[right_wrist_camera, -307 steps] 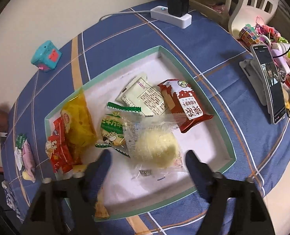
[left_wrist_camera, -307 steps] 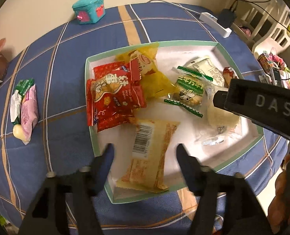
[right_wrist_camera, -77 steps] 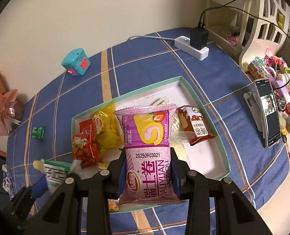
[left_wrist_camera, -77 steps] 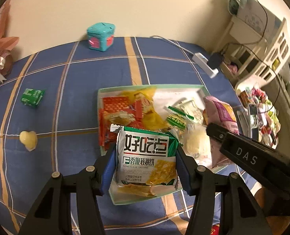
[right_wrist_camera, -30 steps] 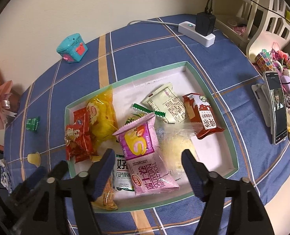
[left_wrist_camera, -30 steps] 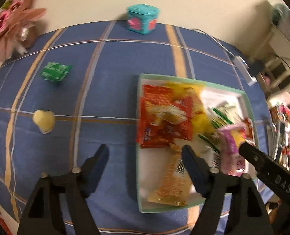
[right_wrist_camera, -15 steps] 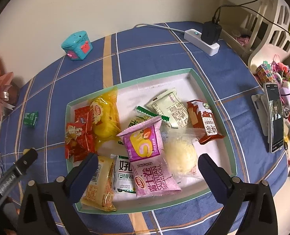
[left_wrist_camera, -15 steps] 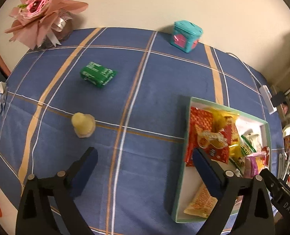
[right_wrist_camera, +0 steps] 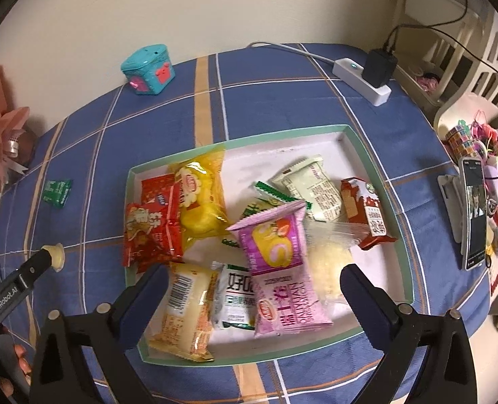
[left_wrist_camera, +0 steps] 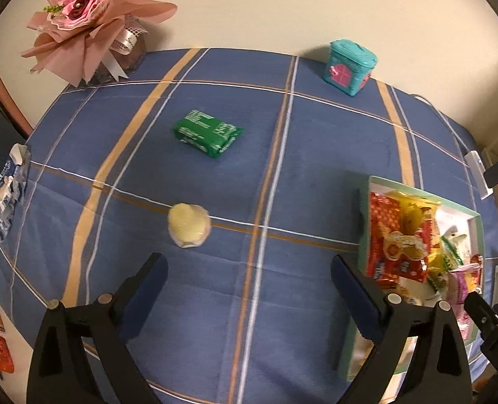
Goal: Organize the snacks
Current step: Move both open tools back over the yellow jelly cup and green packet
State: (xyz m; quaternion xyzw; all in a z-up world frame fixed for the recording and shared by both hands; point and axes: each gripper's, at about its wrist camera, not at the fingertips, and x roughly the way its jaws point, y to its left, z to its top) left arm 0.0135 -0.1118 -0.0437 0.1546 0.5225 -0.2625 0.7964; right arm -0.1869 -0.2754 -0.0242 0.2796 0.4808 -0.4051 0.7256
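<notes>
Snacks mostly sit in the tray [right_wrist_camera: 393, 198]; pink roll pack [right_wrist_camera: 279, 262] just dropped. We hold left gripper [left_wrist_camera: 249, 282] and right gripper [right_wrist_camera: 252, 286] released, both empty. Next: left fetches jelly cup [left_wrist_camera: 189, 225] or green pack [left_wrist_camera: 207, 132] off the cloth.

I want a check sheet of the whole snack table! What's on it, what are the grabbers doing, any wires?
Surface: blue plaid tablecloth.
Job's things: tray full of snack packets, pink packet on top; green packet and yellow jelly cup lie outside on the cloth.
Clutter: teal toy box, phone on a stand.
Grippers: left gripper and right gripper both open, holding nothing.
Cables: power strip with a charger plugged in.
Surroundings: pink bouquet, cream wall.
</notes>
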